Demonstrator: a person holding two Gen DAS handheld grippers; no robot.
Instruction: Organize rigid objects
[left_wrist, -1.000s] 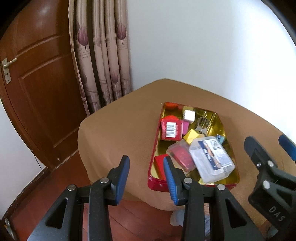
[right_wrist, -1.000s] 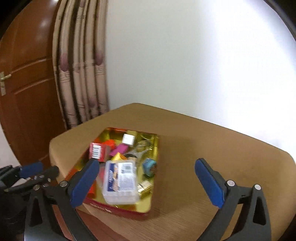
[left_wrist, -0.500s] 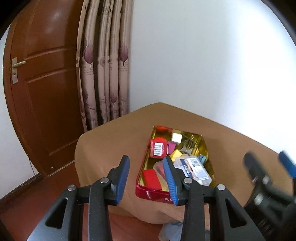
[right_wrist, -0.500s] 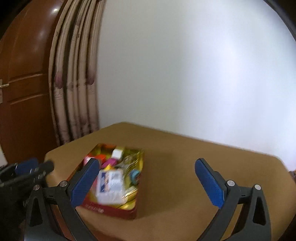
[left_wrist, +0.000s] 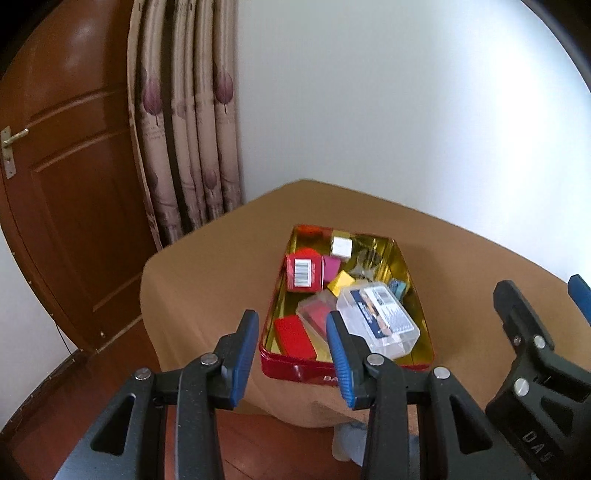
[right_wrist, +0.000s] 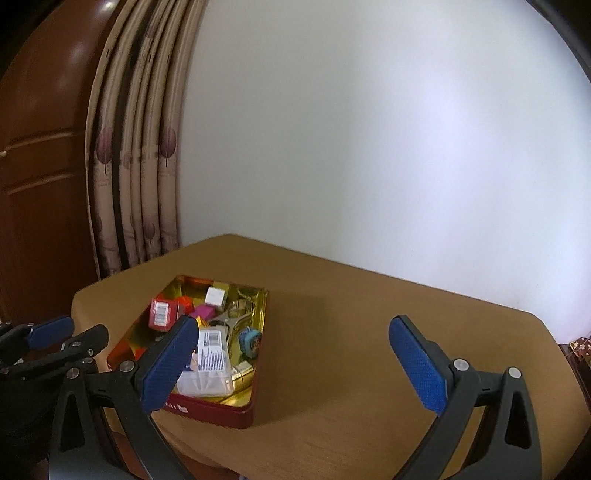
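red tin (left_wrist: 295, 367) full of little boxes, near corner of brown surface (right_wrist: 369, 332) | left gripper (left_wrist: 291, 356) fingers a little apart, holding nothing | right gripper (right_wrist: 291, 365) fingers wide apart, holding nothing

Red tin (left_wrist: 295, 369) of small boxes on brown table (left_wrist: 207, 280), empty left tongs (left_wrist: 291, 354) apart before it

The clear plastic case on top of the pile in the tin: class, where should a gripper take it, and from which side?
Probably across its two long sides, coming from above. The clear plastic case lies flat on top at the red tin's near end, and neighbours crowd it, so only a top approach looks free.
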